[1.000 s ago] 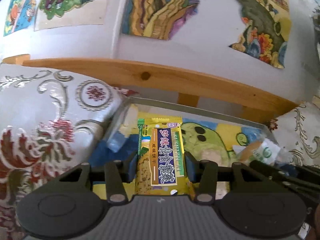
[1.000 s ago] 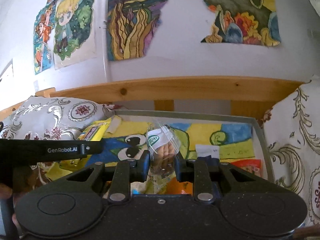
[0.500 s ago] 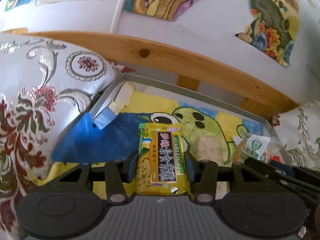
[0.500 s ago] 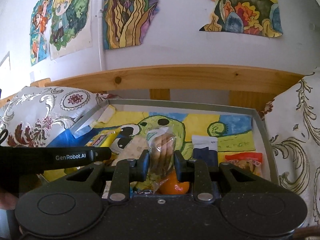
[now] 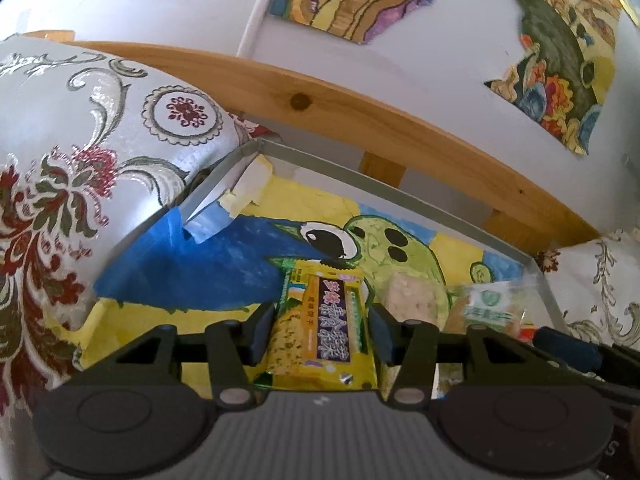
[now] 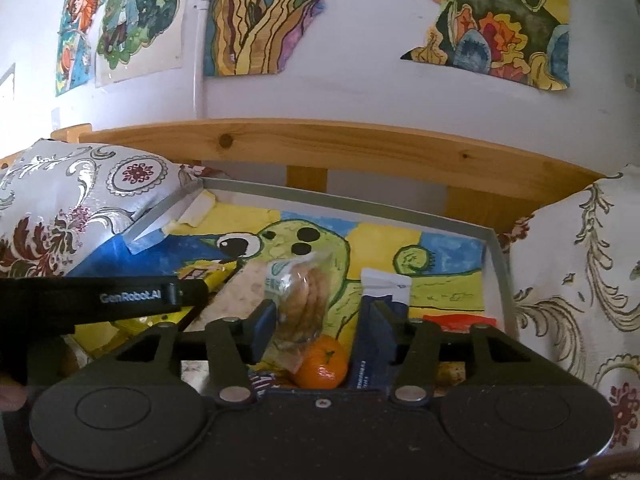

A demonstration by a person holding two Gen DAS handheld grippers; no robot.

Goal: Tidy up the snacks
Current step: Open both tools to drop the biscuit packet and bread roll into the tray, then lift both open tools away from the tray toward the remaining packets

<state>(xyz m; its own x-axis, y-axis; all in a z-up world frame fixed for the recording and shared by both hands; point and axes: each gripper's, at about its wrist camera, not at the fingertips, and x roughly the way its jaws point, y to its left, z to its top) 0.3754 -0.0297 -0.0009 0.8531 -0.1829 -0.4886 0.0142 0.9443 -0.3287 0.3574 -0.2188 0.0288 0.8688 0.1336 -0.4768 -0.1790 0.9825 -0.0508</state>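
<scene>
Inside tray (image 6: 494, 256): 1 orange (image 6: 322, 362), 2 cookie pkts (image 6: 304, 300).

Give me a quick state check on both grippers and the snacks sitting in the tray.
left gripper: shut on the yellow cracker packet.
right gripper: open, the clear cookie bag loose between its fingers.
clear cookie bag: sealed, lying in the tray.
mandarin: whole, unpeeled, in the tray.
blue-and-white sachet: sealed, in the tray.
orange packet: in the tray, mostly hidden.

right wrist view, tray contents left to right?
Yellow cracker packet → clear bag of biscuits → orange → dark blue and white sachet → red packet. The other gripper's arm covers most of the yellow packet.
</scene>
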